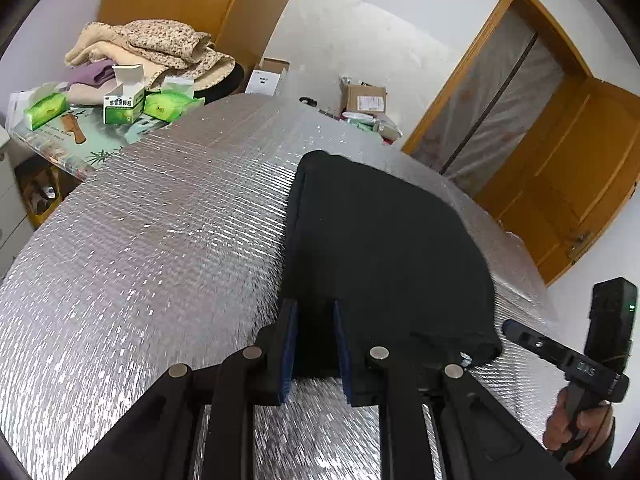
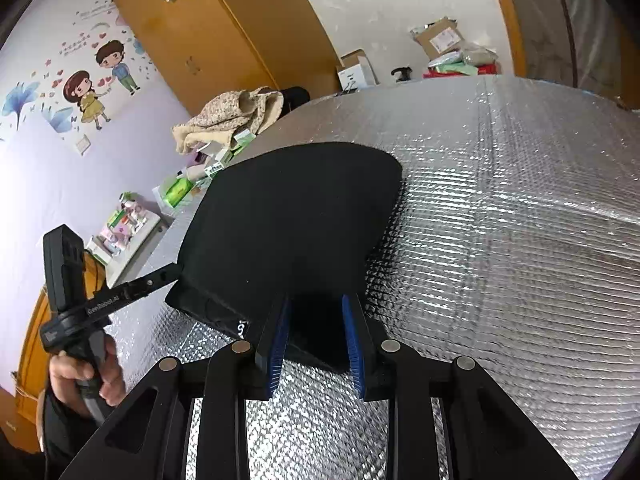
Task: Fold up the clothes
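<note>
Your silver foil-covered worktop [image 1: 140, 240] fills both views, and on it the black garment [image 1: 380, 248] lies flat as a compact, smooth-edged slab, so it reads as already folded at least once; whether more folds are due, I can't judge from here. You've got both tools at its near hem, one toward each corner, which looks like a setup for lifting that edge evenly. Your left tongs [image 1: 316, 344] stand parted with cloth between the blue pads, not pinched; your right tongs [image 2: 318, 340] look the same. The left view alone shows the door [image 1: 560, 184] and your right hand [image 1: 576, 428]; the right view alone shows the wall stickers [image 2: 96, 80] and white lettering [image 2: 241, 329] at the hem.
</note>
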